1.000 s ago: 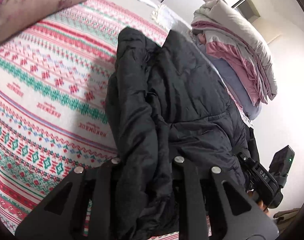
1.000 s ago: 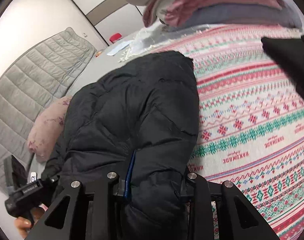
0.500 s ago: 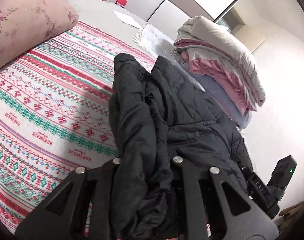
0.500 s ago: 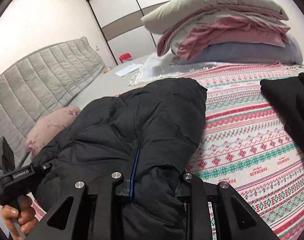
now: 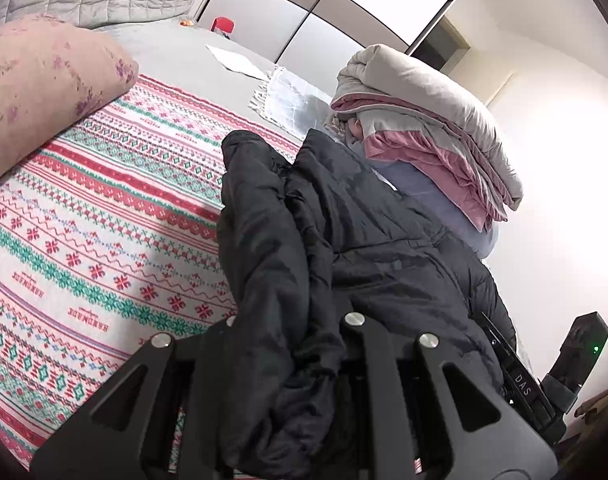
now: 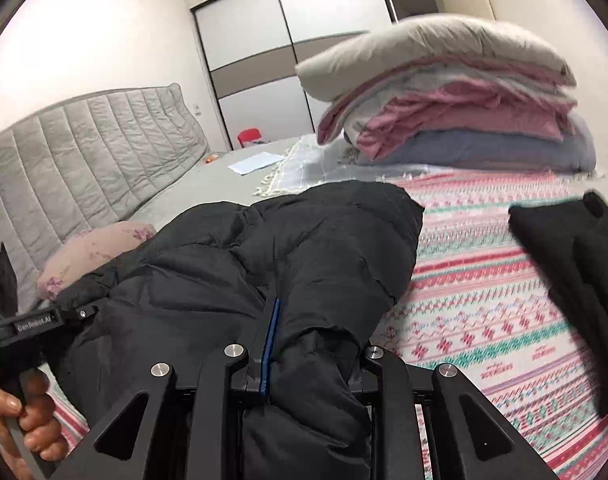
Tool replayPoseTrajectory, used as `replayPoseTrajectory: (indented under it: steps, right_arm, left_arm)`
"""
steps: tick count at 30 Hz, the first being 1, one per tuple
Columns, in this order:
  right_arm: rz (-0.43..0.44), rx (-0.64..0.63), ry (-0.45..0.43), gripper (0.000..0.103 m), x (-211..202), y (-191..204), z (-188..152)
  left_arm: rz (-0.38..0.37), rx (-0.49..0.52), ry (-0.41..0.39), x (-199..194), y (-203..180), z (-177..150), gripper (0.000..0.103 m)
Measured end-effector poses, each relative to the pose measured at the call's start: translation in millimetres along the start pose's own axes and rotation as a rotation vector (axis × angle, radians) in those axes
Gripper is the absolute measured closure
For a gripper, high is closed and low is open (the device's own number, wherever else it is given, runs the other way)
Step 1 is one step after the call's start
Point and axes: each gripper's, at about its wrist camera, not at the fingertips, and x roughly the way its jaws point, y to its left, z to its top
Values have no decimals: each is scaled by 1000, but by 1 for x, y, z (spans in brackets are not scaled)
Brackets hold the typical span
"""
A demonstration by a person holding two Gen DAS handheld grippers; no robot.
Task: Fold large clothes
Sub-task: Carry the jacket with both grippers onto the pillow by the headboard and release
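Note:
A black puffer jacket (image 5: 343, 232) lies over a patterned red, green and white blanket (image 5: 96, 232) on a bed. My left gripper (image 5: 292, 344) is shut on a bunched edge of the jacket, which hides the fingertips. My right gripper (image 6: 304, 360) is shut on another part of the jacket (image 6: 288, 264), near a blue strip along its edge. The jacket hangs stretched between the two grippers, lifted at the near side. The right gripper shows at the lower right of the left wrist view (image 5: 543, 384); the left one shows at the left of the right wrist view (image 6: 32, 320).
A stack of folded bedding (image 5: 423, 120), grey, pink and blue, sits at the far side (image 6: 443, 100). A pink flowered pillow (image 5: 36, 80) lies at the left. Another black garment (image 6: 575, 280) lies on the blanket at the right. A grey padded headboard (image 6: 84, 152) and wardrobe doors (image 6: 284, 40) stand behind.
Both grippers have risen and tilted up with the jacket held. More of the room, headboard and wardrobe has come into view. The grips are unchanged.

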Motion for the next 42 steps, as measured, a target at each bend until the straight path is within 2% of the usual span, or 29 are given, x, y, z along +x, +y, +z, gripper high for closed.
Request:
replayPoseTrajectory:
  steps: [4,9,13,16,19,23,25,27,29,31,34,37,38,39,40,41,42]
  right_arm:
    - [6,6,-12,79,-1,4,7]
    - [3,21,-18,80,2,6,16]
    - [1,26,-24,80,11,19,40]
    - [18,-29,-49,81,16,50,70]
    - [40,-127,-119,82,13,102,111]
    - [106,-223,-259,83,-2,187,175]
    - [168,-254,-371,83,-14,236,203]
    - [262,-237,-478,83,-25,277,223]
    - [338,-176,-507,83,-23,305,235]
    - [424,-105,-445,83,-1,331,239]
    - [525,-33,-260,83,64,366,213]
    - [584,-19,66,81,161,406,140]
    - [588,-35,179,79,187,417,115]
    - [561,-53,315,71,219,427,81]
    - [562,-38,339,69,231,427,66]
    - [613,24,314,64,236,418,54]
    - [646,81,291,48,234,407,50]
  left_arm:
    - [-21,-12,-4,-3,3,6,86]
    - [-13,14,-8,-4,-3,17,86]
    - [-29,15,-16,-9,1,44,86]
    - [-39,26,-60,-28,11,80,87]
    - [-56,31,-145,-64,20,129,87]
    - [-42,83,-324,-134,26,216,87]
    - [-54,122,-450,-182,33,260,87]
    - [-25,156,-538,-223,43,290,87]
    - [50,179,-581,-249,63,309,86]
    - [188,180,-569,-255,99,318,85]
    - [366,123,-479,-232,170,314,84]
    - [568,21,-330,-191,256,293,82]
    - [633,-11,-269,-176,284,283,77]
    - [690,-49,-223,-164,312,273,72]
    - [687,-85,-200,-158,335,263,62]
    - [670,-107,-205,-159,346,258,59]
    - [637,-123,-222,-164,354,254,58]
